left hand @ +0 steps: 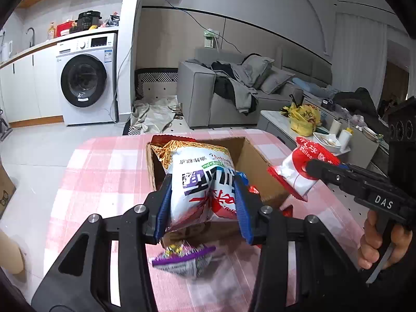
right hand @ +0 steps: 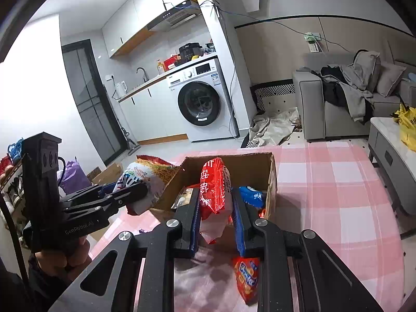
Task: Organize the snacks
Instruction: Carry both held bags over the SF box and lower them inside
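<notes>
Snack bags lie about an open cardboard box (left hand: 256, 161) on the pink checked worktop (left hand: 104, 171). A purple packet (left hand: 183, 257) sits just in front of the box, an orange packet (right hand: 247, 277) beside it, and a blue packet (right hand: 252, 195) inside. The left claw (left hand: 204, 202) grips a big white noodle-snack bag (left hand: 197, 179) above the box's near edge. The right claw (right hand: 215, 213) is clamped on a red and white bag (right hand: 214, 195), held over the box.

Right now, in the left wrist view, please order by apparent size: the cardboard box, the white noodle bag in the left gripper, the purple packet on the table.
1. Cardboard box
2. White noodle bag, though nearness enlarges it
3. Purple packet
</notes>
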Demonstrator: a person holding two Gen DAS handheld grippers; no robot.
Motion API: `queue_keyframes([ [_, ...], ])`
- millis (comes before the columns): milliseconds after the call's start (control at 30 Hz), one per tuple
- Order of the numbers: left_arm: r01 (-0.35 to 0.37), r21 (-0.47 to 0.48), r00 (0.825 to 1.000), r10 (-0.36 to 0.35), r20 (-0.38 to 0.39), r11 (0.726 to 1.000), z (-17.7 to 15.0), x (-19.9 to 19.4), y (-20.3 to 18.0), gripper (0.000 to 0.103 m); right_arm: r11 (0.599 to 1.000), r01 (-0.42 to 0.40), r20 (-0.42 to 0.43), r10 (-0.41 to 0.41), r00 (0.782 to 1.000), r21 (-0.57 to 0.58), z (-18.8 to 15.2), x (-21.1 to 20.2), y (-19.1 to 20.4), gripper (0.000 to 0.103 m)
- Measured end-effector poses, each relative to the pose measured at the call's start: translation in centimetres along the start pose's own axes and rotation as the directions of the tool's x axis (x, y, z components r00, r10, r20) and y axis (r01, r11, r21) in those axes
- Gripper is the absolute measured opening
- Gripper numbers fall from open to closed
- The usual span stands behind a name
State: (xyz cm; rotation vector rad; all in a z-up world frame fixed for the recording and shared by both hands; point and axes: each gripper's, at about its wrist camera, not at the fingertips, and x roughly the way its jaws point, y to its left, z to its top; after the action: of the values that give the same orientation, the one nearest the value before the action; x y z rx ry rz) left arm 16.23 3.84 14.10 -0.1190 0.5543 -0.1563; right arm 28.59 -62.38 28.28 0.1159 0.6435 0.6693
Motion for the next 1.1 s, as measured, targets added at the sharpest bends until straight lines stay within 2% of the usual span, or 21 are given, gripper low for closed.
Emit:
queue_keyframes([
  [367,-0.019,0.002,1.000,0.019,0.003,1.000,3.8,4.2,0.3,0.041,1.000,0.007,0.016,-0.007,1.000,0.019,1.4,1.6,-0.5,0.022],
  [833,-0.041,0.025,0.999,0.042,-0.012,0.999,4.5,9.4,-0.2,0.041,1.000,0.009,-0.004,-0.009,1.000,0.027,2.2,3.9,-0.9,0.022],
  [1100,-0.027,0.048,0.999,0.029,-0.037,0.999,3.7,12.7,-1.3,0.041,0.998,0.050,-0.032,-0.049,0.998,0.025,1.7,5.4,-1.9,0.022],
])
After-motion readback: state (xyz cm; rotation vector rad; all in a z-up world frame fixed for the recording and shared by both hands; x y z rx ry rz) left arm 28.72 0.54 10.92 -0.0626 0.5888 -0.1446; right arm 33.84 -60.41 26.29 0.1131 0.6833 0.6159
